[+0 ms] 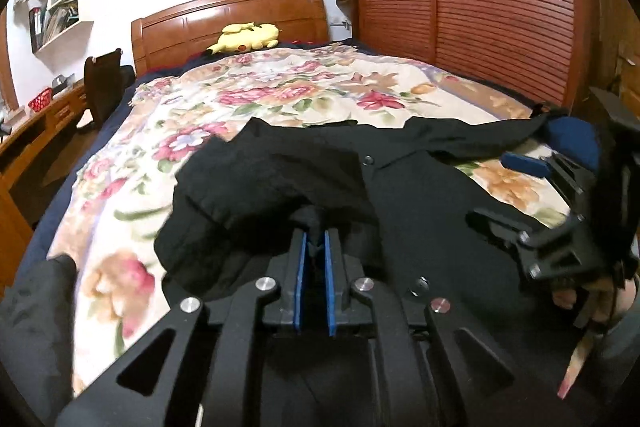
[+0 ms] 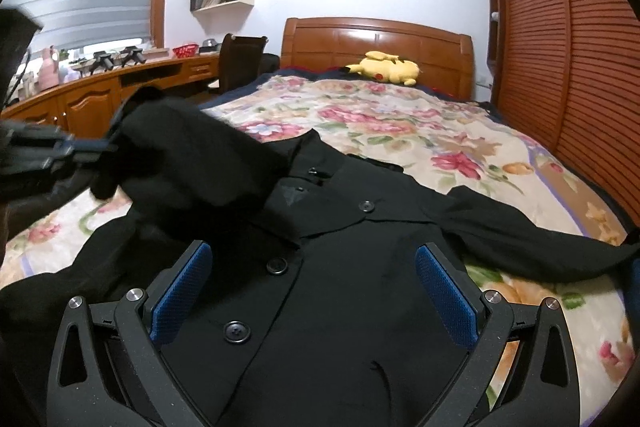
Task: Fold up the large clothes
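A black buttoned coat (image 2: 360,327) lies front-up on the floral bedspread (image 2: 440,131). My left gripper (image 1: 316,239) is shut on the coat's left sleeve (image 1: 248,187), with black cloth pinched between its blue pads. In the right wrist view the left gripper (image 2: 100,149) holds that sleeve (image 2: 192,155) lifted off the bed and draped over the coat's chest. My right gripper (image 2: 316,267) hovers open over the button row with nothing between its pads (image 2: 184,291). In the left wrist view the right gripper (image 1: 490,187) is at the right edge. The other sleeve (image 2: 540,247) stretches flat to the right.
A yellow plush toy (image 2: 384,67) lies by the wooden headboard (image 2: 376,35). Slatted wardrobe doors (image 2: 580,47) run along the bed's right side. A desk (image 2: 100,95) and dark chair (image 2: 236,63) stand to the left. Bare bedspread (image 1: 280,95) lies beyond the coat.
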Demonstrator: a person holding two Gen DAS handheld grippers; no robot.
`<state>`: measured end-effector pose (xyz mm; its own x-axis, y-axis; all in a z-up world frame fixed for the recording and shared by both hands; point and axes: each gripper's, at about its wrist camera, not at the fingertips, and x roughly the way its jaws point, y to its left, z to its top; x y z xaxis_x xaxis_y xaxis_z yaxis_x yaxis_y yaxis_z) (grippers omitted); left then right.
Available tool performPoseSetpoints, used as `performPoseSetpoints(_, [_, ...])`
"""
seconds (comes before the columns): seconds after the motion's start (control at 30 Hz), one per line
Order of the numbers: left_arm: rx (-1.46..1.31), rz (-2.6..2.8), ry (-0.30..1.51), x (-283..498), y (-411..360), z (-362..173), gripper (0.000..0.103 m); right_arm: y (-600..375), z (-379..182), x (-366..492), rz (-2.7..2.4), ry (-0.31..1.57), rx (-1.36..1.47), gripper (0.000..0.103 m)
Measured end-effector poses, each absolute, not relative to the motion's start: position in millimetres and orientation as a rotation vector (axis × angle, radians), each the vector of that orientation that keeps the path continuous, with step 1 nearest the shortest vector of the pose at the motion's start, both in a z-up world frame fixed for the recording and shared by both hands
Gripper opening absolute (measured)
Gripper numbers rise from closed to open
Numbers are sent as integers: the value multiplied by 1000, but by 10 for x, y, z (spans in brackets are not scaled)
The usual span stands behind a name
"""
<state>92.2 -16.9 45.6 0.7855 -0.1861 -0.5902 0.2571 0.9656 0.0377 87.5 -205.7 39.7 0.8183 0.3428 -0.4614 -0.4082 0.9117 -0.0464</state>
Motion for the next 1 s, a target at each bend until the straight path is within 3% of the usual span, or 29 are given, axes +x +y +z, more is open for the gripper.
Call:
performPoseSetpoints(0.17, [144, -215, 583, 666, -165, 342, 27, -2064, 384, 867, 402, 474, -146, 103])
performPoseSetpoints(0.33, [82, -217, 565, 549, -36, 240, 39, -2020, 369, 870, 415, 485, -143, 103])
performPoseSetpoints(0.6, [7, -163, 581, 522, 373, -21, 44, -1658, 317, 875, 515, 508, -181, 100])
performPoseSetpoints(1.0, [19, -81, 627, 487, 855, -282, 47, -931, 75, 959, 683, 610, -285, 86])
